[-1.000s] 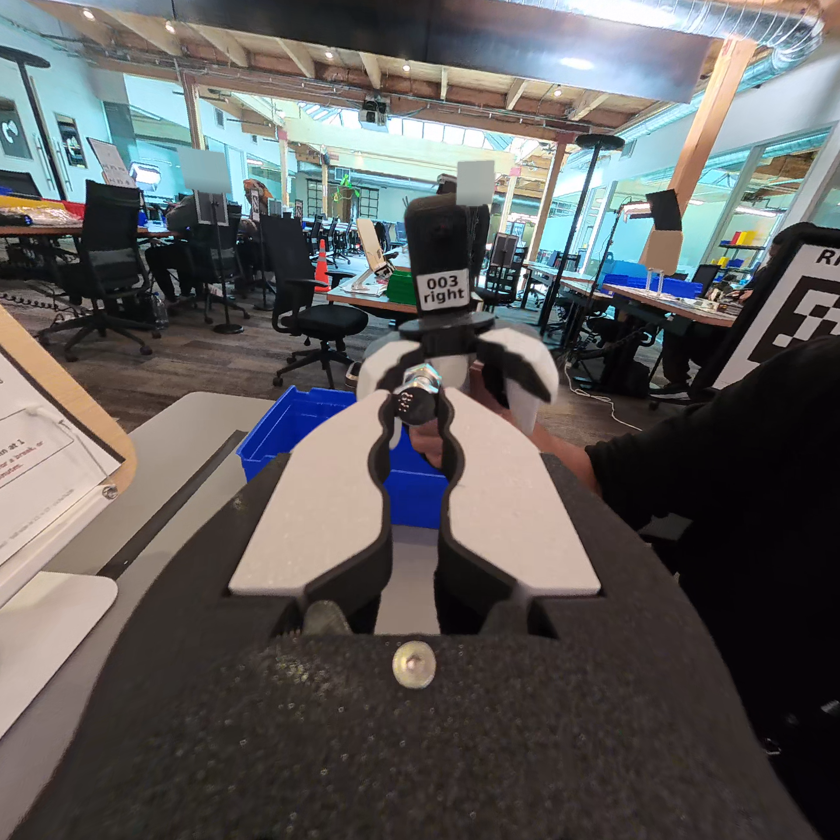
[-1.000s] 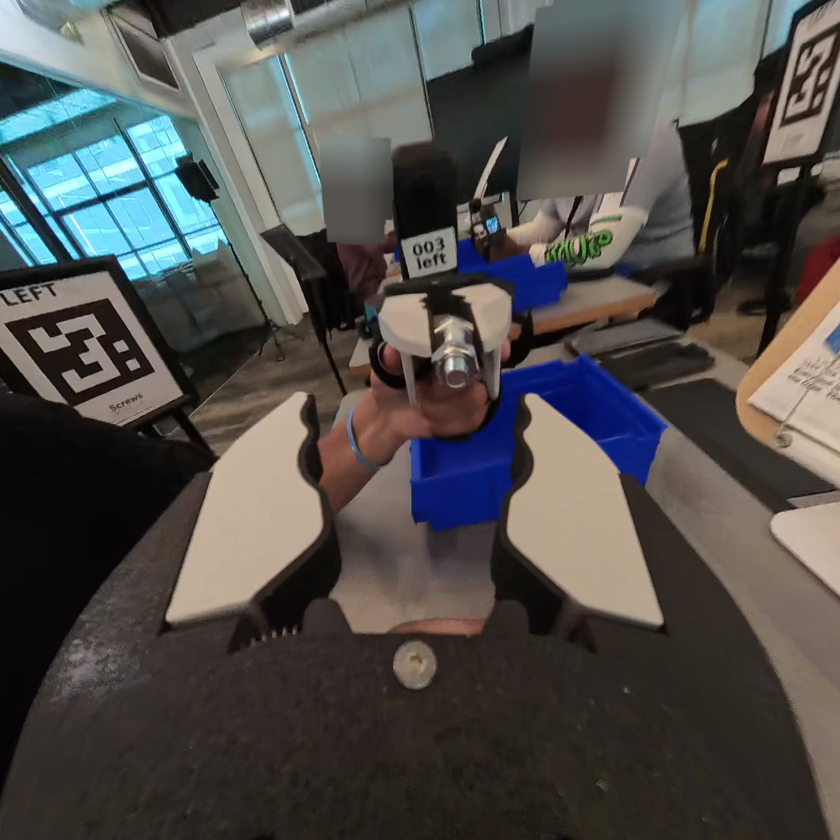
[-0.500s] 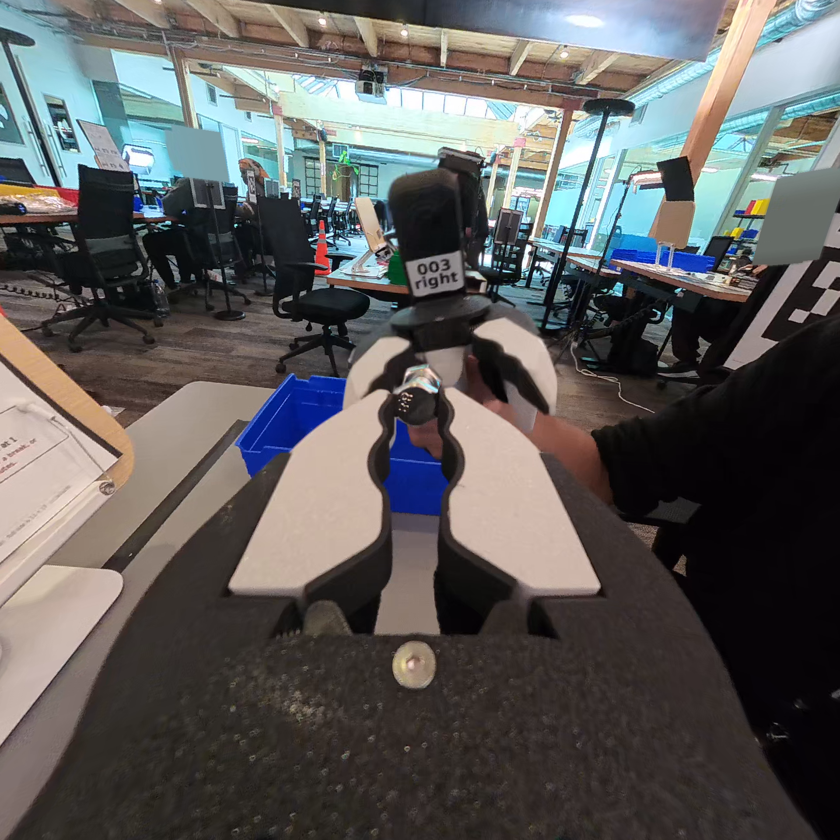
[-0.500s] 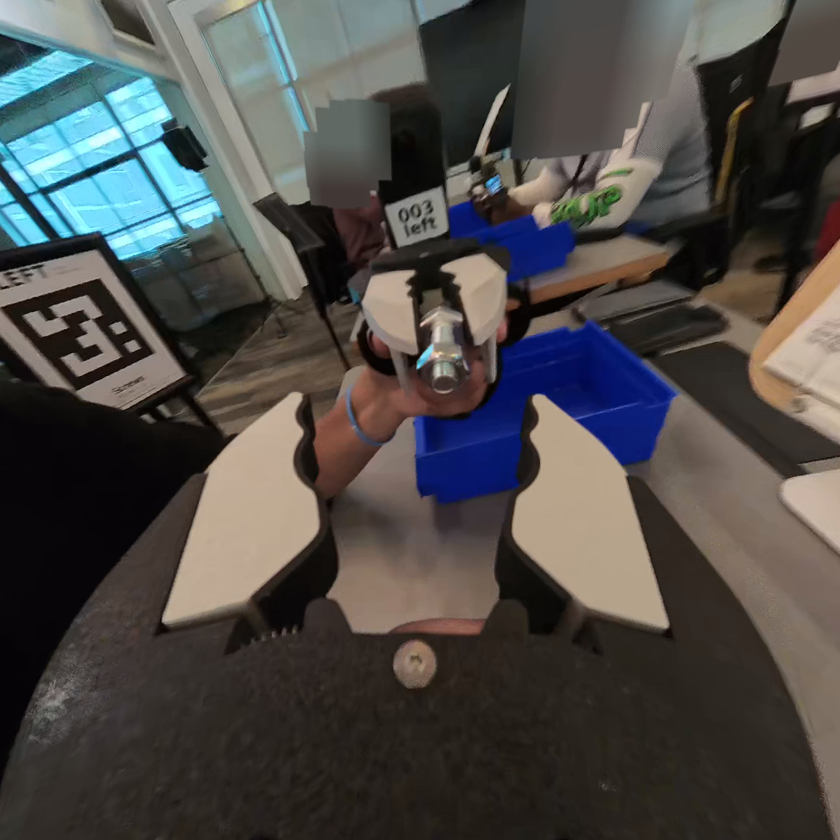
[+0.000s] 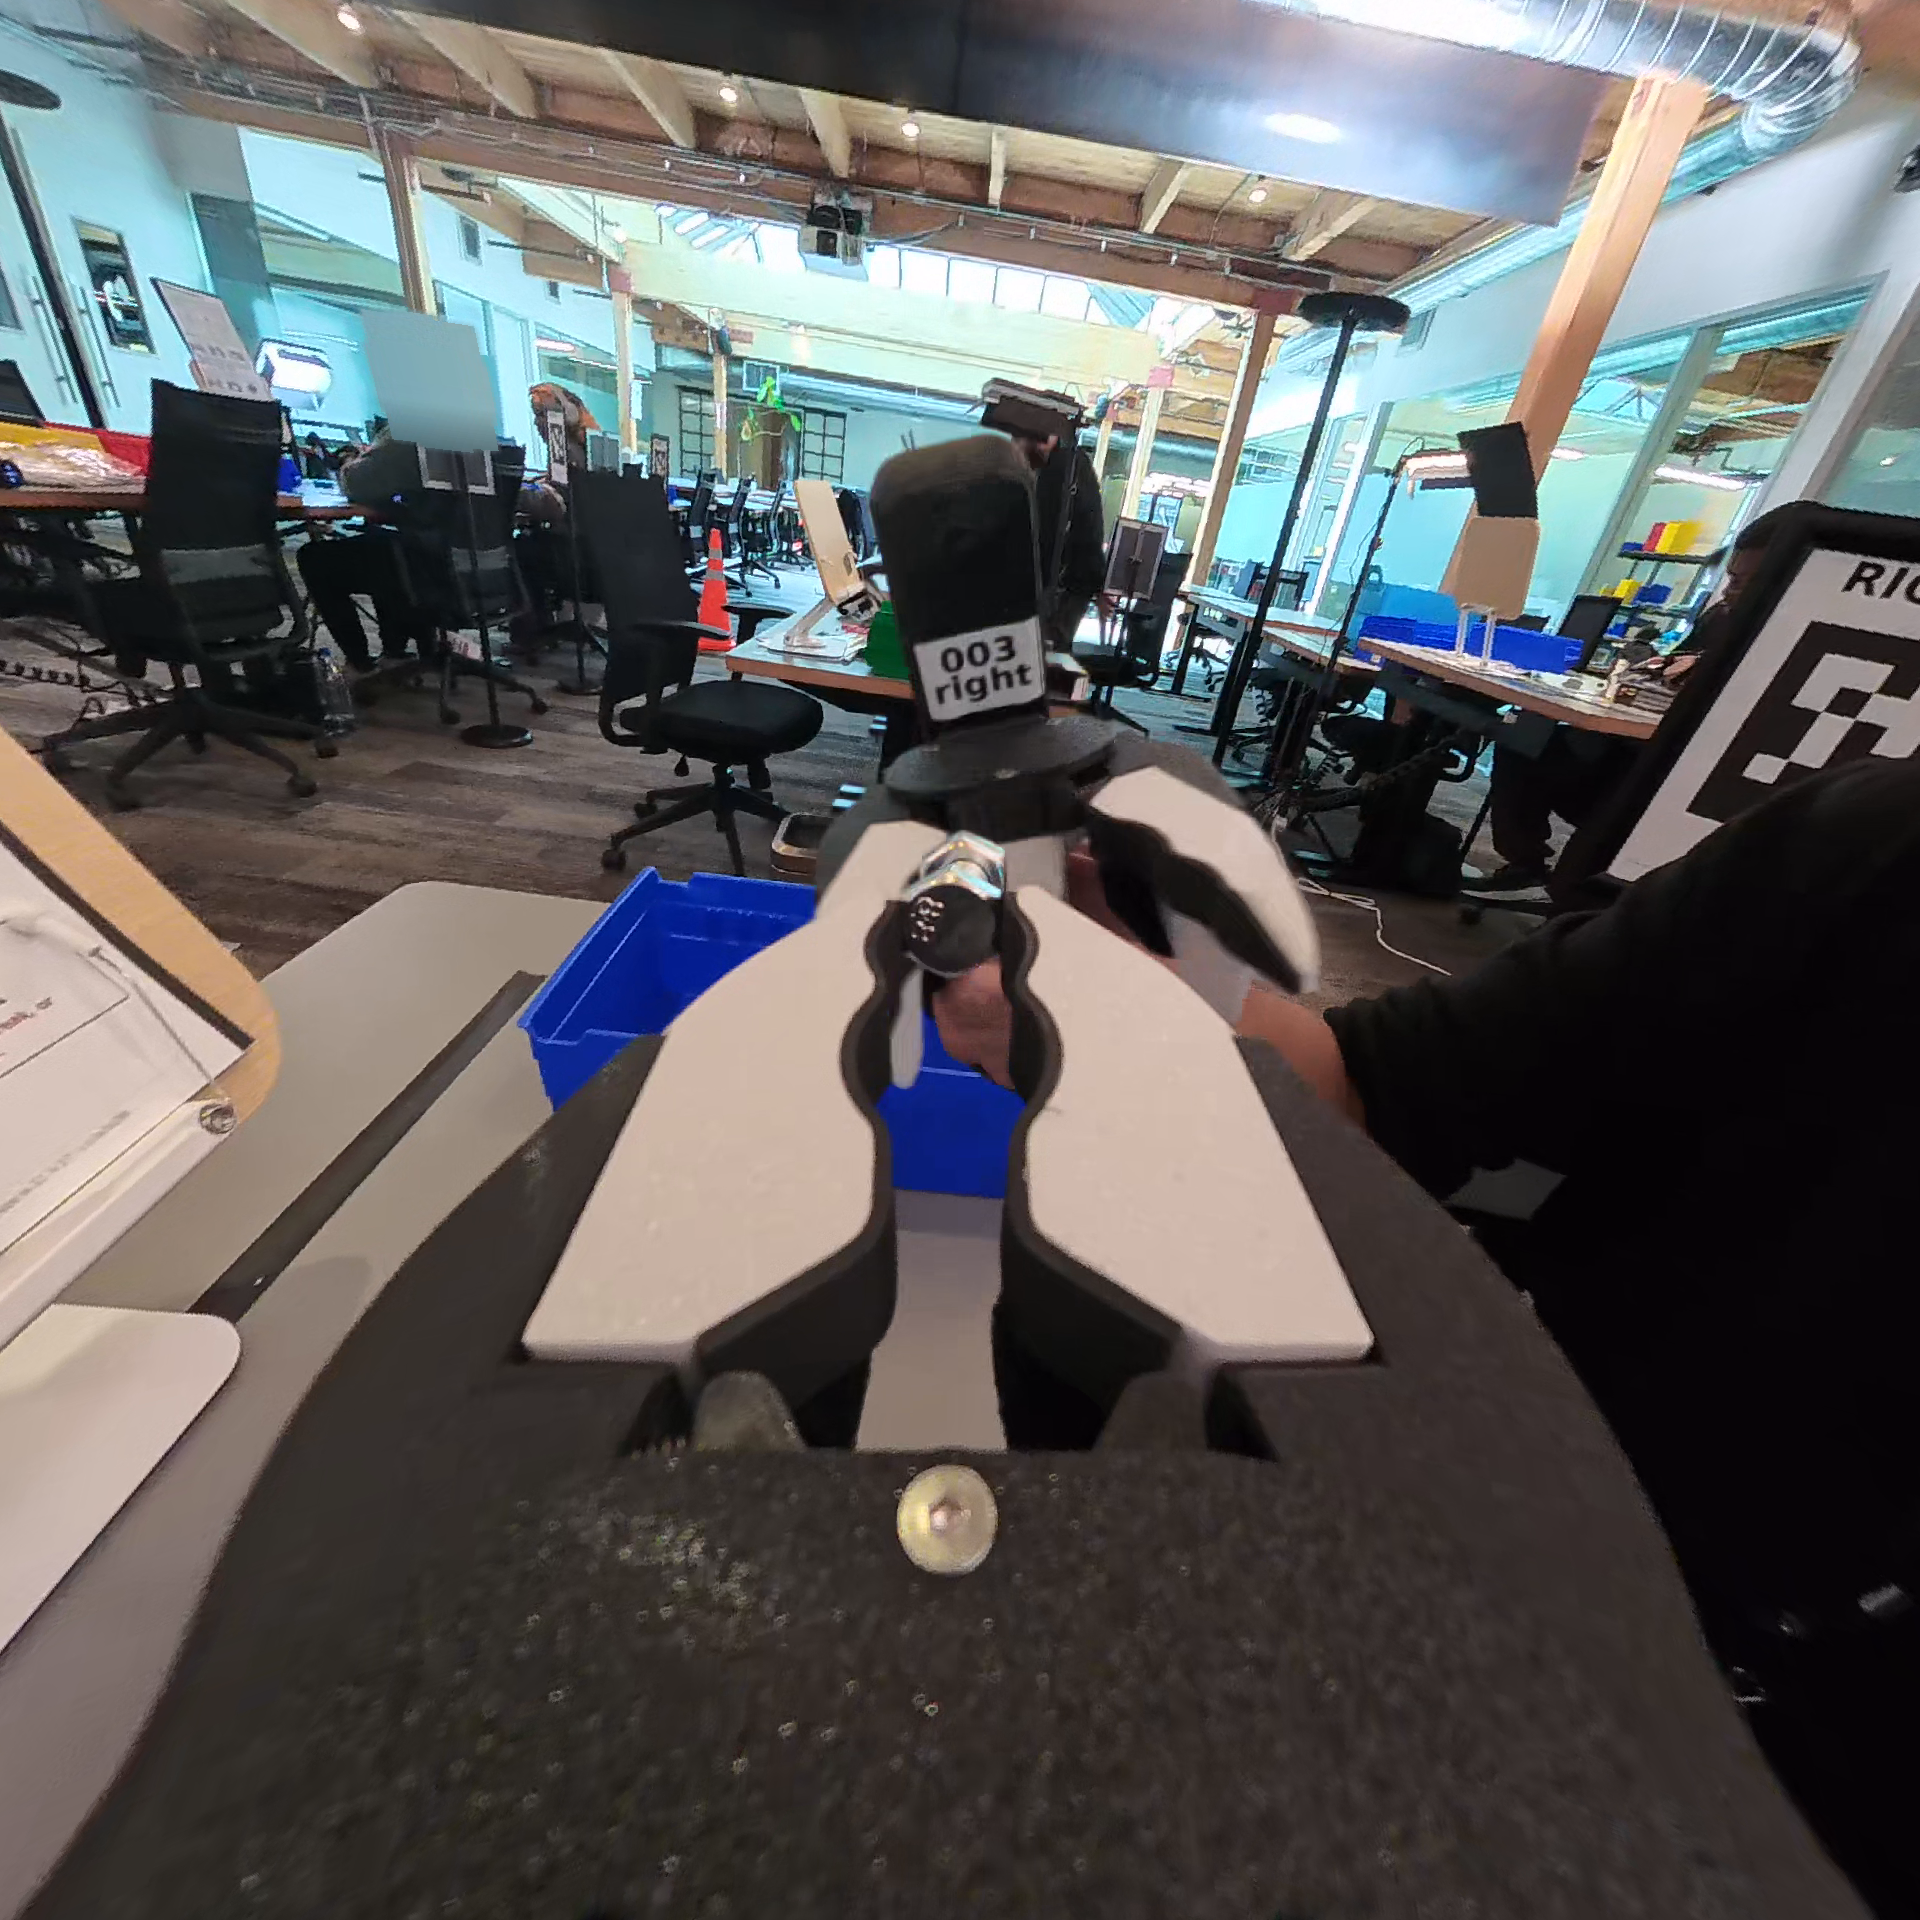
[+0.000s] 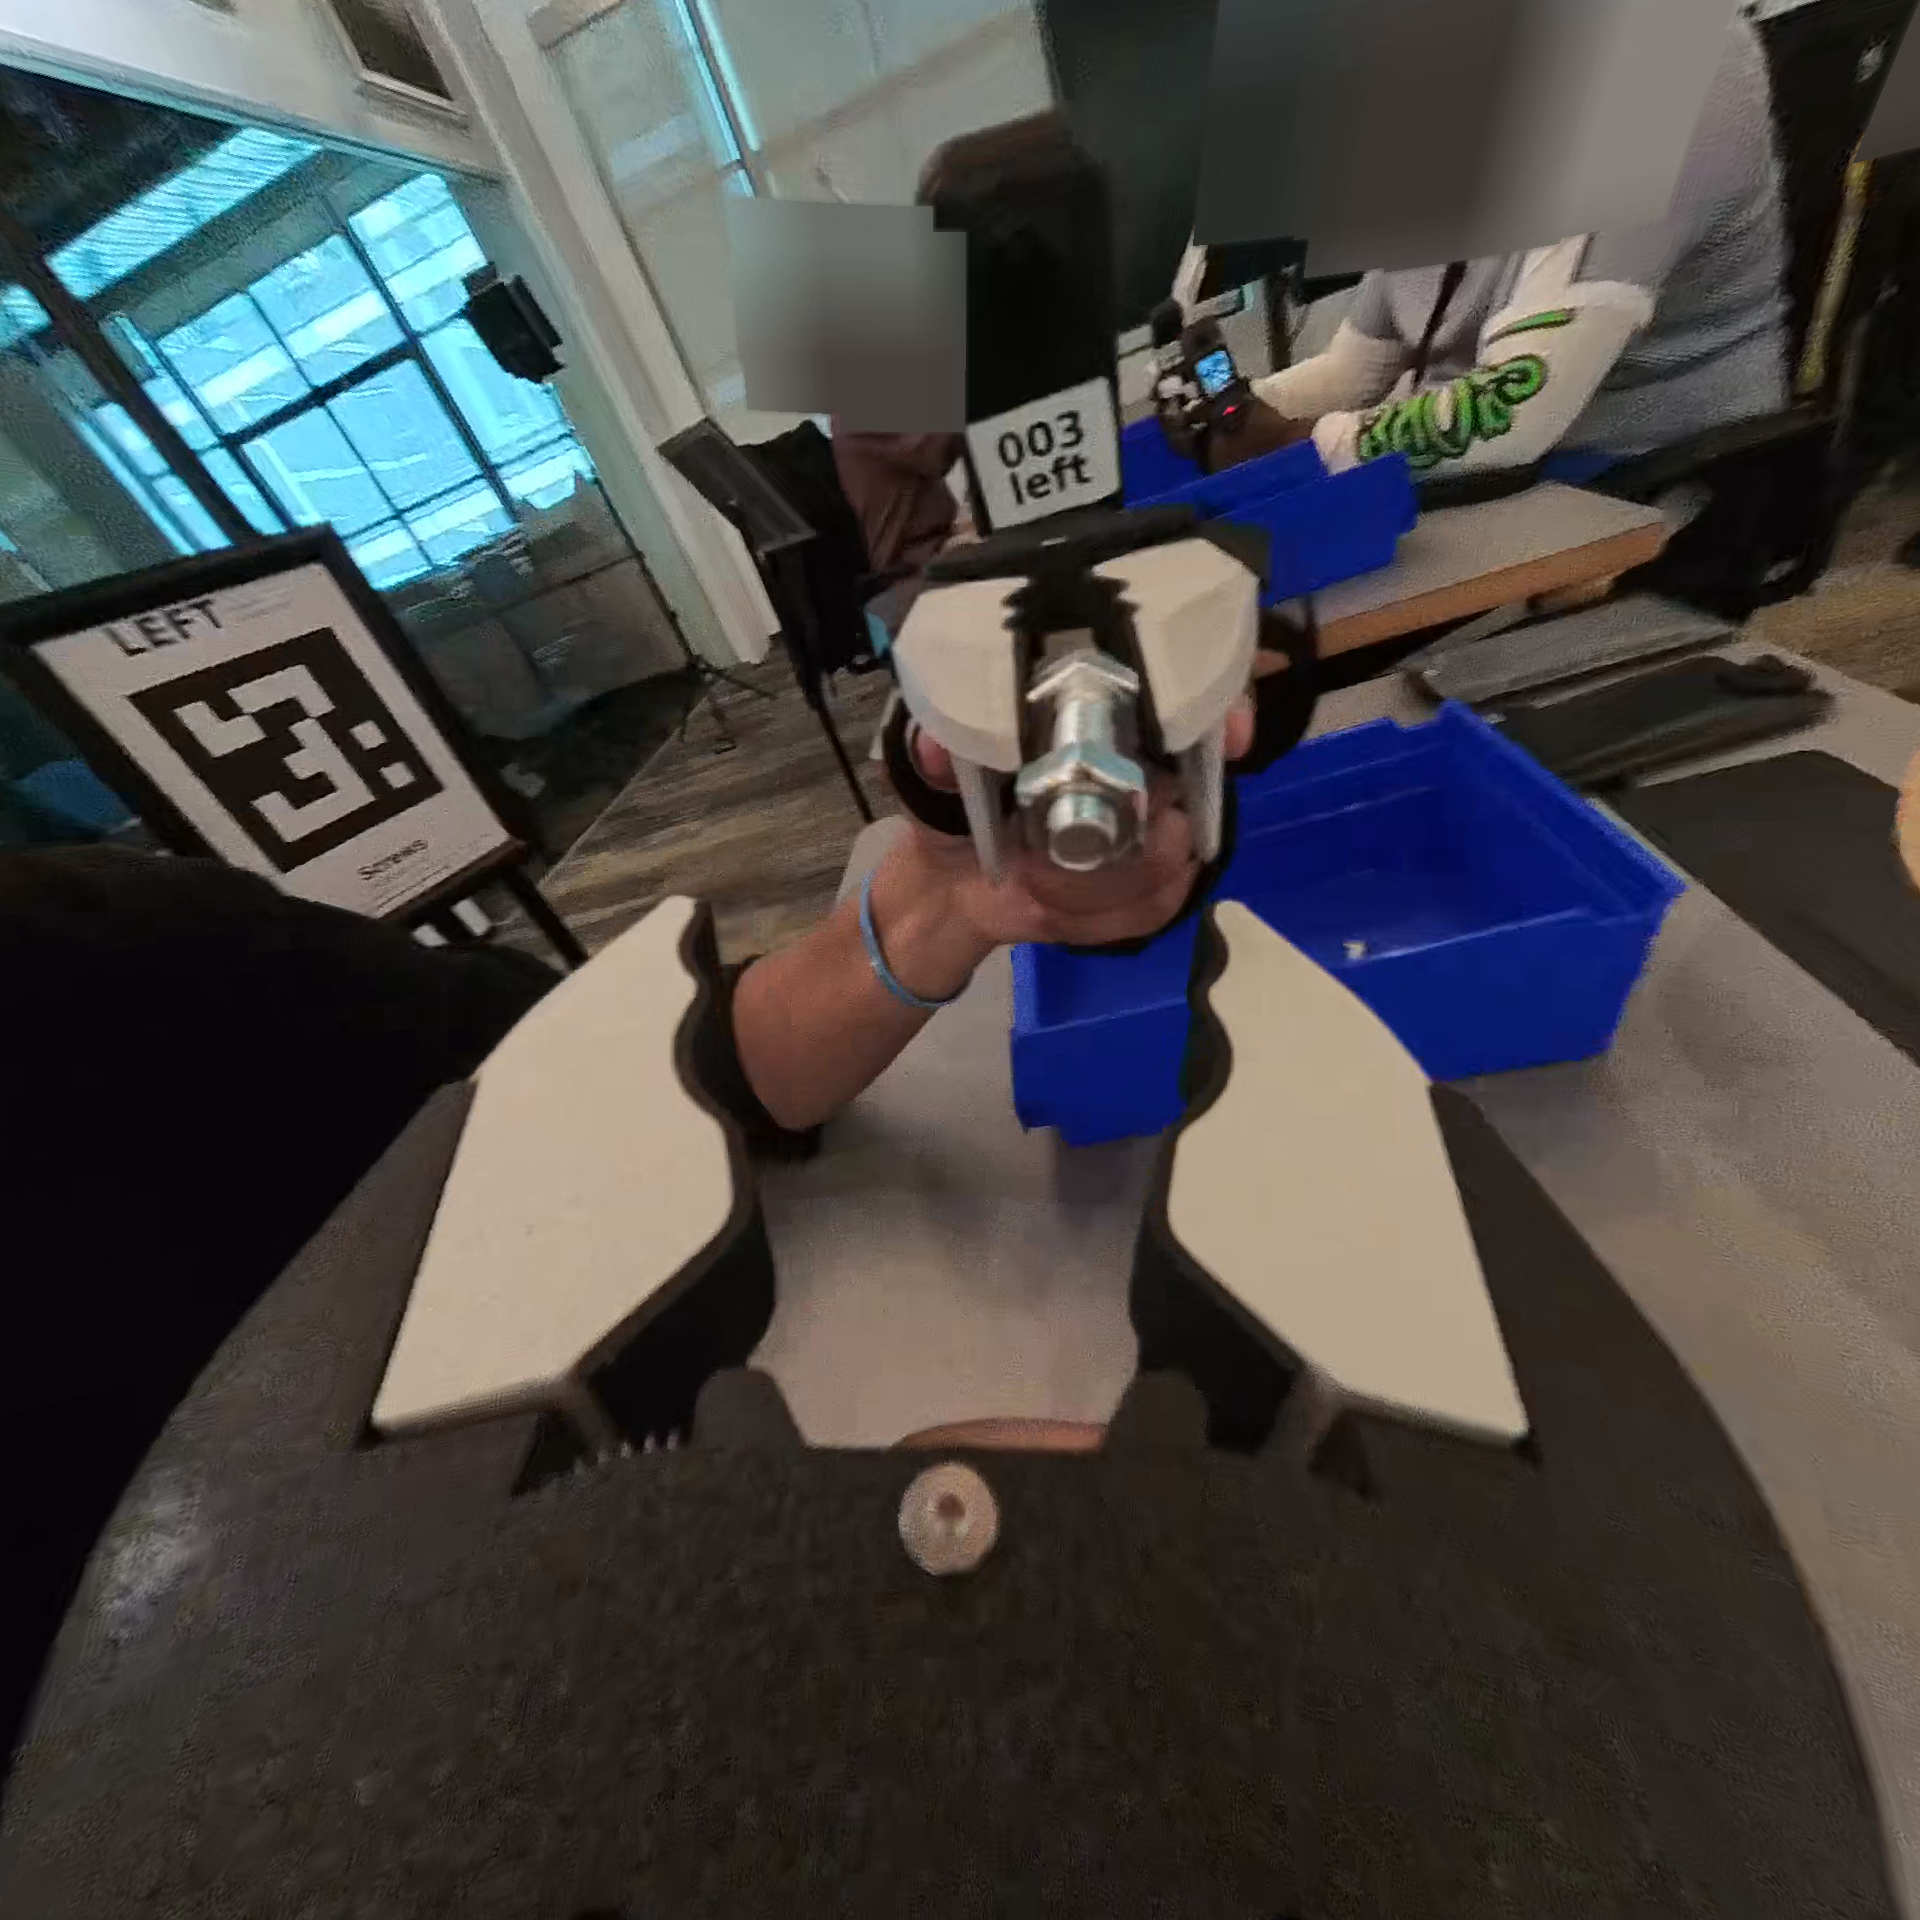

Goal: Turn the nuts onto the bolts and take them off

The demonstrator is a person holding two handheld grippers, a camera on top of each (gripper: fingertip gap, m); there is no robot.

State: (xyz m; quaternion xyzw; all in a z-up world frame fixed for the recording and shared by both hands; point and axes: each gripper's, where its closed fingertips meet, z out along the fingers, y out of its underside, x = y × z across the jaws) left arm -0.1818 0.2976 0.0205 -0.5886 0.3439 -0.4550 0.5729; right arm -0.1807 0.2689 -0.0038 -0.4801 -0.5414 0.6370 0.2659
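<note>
The step in hand looks like turning a nut on the bolt (image 6: pixel 1081 774), which sits in the upper centre of the right wrist view, above the blue bin (image 6: pixel 1455 935). The left gripper (image 5: pixel 951 935) is closed narrow on the bolt head. 2 nuts seem threaded; the front nut (image 6: pixel 1081 774) sits near the tip. The right gripper (image 6: pixel 956 1039) stands wide and holds nothing. Next it probably must advance and close squarely on this nut.

Wrist cams face-to-face, close, shared bolt (image 5: pixel 951 914)
</note>
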